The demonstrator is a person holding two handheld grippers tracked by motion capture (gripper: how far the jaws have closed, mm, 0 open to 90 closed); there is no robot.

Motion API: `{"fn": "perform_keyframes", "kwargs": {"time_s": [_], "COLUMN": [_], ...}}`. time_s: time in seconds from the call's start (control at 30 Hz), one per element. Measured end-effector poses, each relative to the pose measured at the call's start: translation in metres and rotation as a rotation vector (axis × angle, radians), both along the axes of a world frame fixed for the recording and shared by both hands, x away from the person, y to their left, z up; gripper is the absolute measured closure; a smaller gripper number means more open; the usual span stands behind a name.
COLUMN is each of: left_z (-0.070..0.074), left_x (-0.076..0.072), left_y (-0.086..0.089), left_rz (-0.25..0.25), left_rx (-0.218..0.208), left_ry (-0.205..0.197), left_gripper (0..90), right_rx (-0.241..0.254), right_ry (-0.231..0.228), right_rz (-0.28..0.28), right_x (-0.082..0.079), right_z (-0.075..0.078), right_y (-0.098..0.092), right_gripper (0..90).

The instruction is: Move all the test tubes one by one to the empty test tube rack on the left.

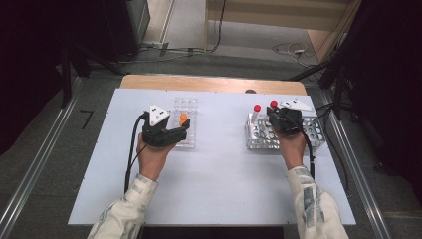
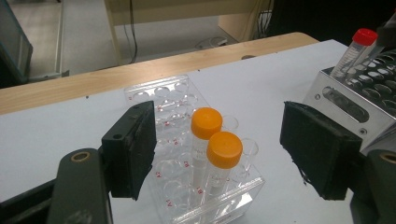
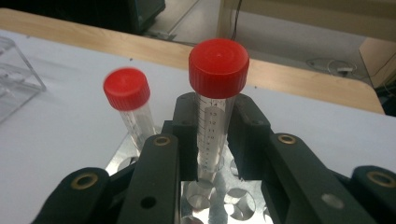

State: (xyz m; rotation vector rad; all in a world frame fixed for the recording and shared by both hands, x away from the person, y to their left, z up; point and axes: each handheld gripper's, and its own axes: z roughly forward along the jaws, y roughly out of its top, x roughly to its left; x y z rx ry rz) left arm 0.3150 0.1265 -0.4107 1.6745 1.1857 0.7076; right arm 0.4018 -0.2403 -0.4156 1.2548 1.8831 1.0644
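Observation:
Two orange-capped tubes (image 2: 223,150) stand upright in a clear plastic rack (image 2: 173,108) on the left of the table. My left gripper (image 2: 224,149) is open, with one pad on each side of those tubes and touching neither. From above, the left gripper (image 1: 174,130) sits at the near end of the clear rack (image 1: 186,105). My right gripper (image 3: 215,122) is shut on a red-capped tube (image 3: 218,67), whose lower end reaches the holes of a metal rack (image 3: 210,200). A second red-capped tube (image 3: 127,88) stands in that rack to the left.
The metal rack (image 1: 259,137) stands at the table's right, with the right gripper (image 1: 277,115) over its far part. White table top (image 1: 219,174) lies between and in front of the racks. A wooden strip (image 1: 214,83) runs along the far edge. Cables trail on the floor beyond.

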Motion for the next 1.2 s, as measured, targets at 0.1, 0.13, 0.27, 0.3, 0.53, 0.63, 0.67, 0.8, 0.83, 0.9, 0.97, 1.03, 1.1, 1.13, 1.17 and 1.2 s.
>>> {"fn": "perform_keyframes", "kwargs": {"time_s": [0.1, 0.13, 0.27, 0.3, 0.53, 0.63, 0.67, 0.8, 0.83, 0.9, 0.97, 1.03, 1.1, 1.13, 1.17, 1.2], "left_z": [0.0, 0.0, 0.002, 0.002, 0.002, 0.002, 0.002, 0.002, 0.002, 0.002, 0.003, 0.003, 0.003, 0.003, 0.003, 0.003], "left_x": [0.0, 0.0, -0.001, -0.002, -0.001, -0.002, -0.002, -0.002, -0.002, -0.002, -0.003, -0.003, -0.003, -0.003, -0.003, -0.003], "left_y": [0.0, 0.0, 0.0, 0.0, 0.0, 0.0, 0.0, -0.001, -0.001, -0.001, -0.002, -0.002, -0.002, -0.002, -0.002, -0.003], "left_rz": [0.0, 0.0, 0.001, 0.001, -0.003, -0.004, -0.004, -0.01, -0.011, -0.013, -0.014, -0.015, -0.018, -0.018, -0.018, -0.023], "left_rx": [0.0, -0.001, -0.007, -0.009, -0.019, -0.024, -0.026, -0.036, -0.036, -0.036, -0.036, -0.038, -0.037, -0.036, -0.035, -0.035], "left_ry": [0.0, -0.002, -0.007, -0.008, -0.005, -0.004, -0.004, -0.001, 0.0, -0.001, -0.001, -0.001, -0.001, -0.001, 0.001, 0.003], "left_gripper": [27.2, 27.2, 27.3, 27.3, 27.3, 27.3, 27.3, 27.3, 27.3, 27.2, 27.2, 27.1, 26.8, 26.0, 24.8, 24.1], "right_rx": [0.014, 0.015, 0.021, 0.024, 0.035, 0.037, 0.041, 0.048, 0.048, 0.048, 0.048, 0.052, 0.05, 0.054, 0.054, 0.054], "right_ry": [-0.031, -0.042, -0.065, -0.067, -0.073, -0.071, -0.072, -0.072, -0.07, -0.065, -0.063, -0.058, -0.059, -0.054, -0.055, -0.051], "right_rz": [0.009, 0.011, 0.024, 0.03, 0.081, 0.107, 0.119, 0.159, 0.165, 0.188, 0.206, 0.23, 0.254, 0.257, 0.269, 0.279], "right_x": [-0.006, -0.008, -0.018, -0.02, -0.039, -0.046, -0.048, -0.055, -0.056, -0.059, -0.061, -0.063, -0.065, -0.066, -0.067, -0.068], "right_z": [0.011, 0.015, 0.025, 0.027, 0.033, 0.033, 0.033, 0.031, 0.03, 0.029, 0.028, 0.027, 0.026, 0.026, 0.025, 0.025], "right_y": [-0.002, -0.002, -0.004, -0.004, -0.002, 0.003, 0.004, 0.014, 0.016, 0.023, 0.029, 0.037, 0.044, 0.047, 0.05, 0.053], "right_gripper": [71.1, 71.1, 71.1, 71.1, 71.1, 71.1, 71.1, 71.1, 71.1, 71.1, 71.1, 71.1, 71.1, 71.1, 71.1, 71.1]}}
